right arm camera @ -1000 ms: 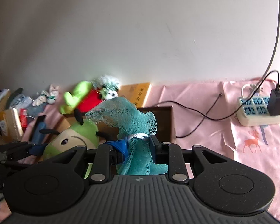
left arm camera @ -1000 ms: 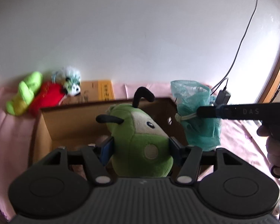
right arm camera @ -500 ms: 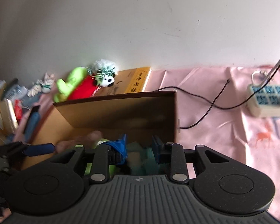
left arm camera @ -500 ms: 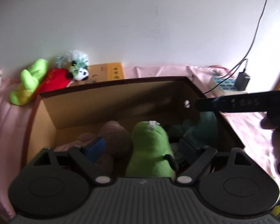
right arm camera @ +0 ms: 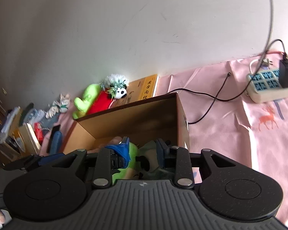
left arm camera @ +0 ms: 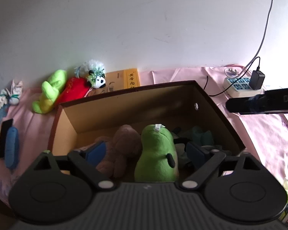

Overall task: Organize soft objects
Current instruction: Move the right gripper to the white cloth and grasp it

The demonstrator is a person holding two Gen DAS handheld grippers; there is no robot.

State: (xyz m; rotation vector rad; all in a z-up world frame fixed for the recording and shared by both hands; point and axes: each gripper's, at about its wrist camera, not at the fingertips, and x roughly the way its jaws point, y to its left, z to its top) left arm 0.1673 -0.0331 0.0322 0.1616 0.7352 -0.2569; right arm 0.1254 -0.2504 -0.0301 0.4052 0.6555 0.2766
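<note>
step: drop-off | L gripper (left arm camera: 146, 151) jaws opening, green plush (left arm camera: 156, 155) loose betw, low-centre in cardboard box (left arm camera: 124, 99) | R gripper (right arm camera: 142, 149) jaws apart, empty | nxt: I judged lift out, fetch panda plush (left arm camera: 98, 79) upper-left.

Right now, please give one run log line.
left gripper: opening, holds nothing | green plush: in cardboard box | right gripper: open

At the bottom of the frame the right hand-held gripper (right arm camera: 142, 149) hangs over an open cardboard box (right arm camera: 136, 115), its jaws a little apart with nothing pressed between them. Below them in the box lies a green plush (right arm camera: 124, 169). Behind the box, by the wall, rest a lime plush (right arm camera: 86, 99) and a panda toy (right arm camera: 121, 93); a power strip (right arm camera: 268, 86) sits at right on pink cloth (right arm camera: 230, 134).
</note>
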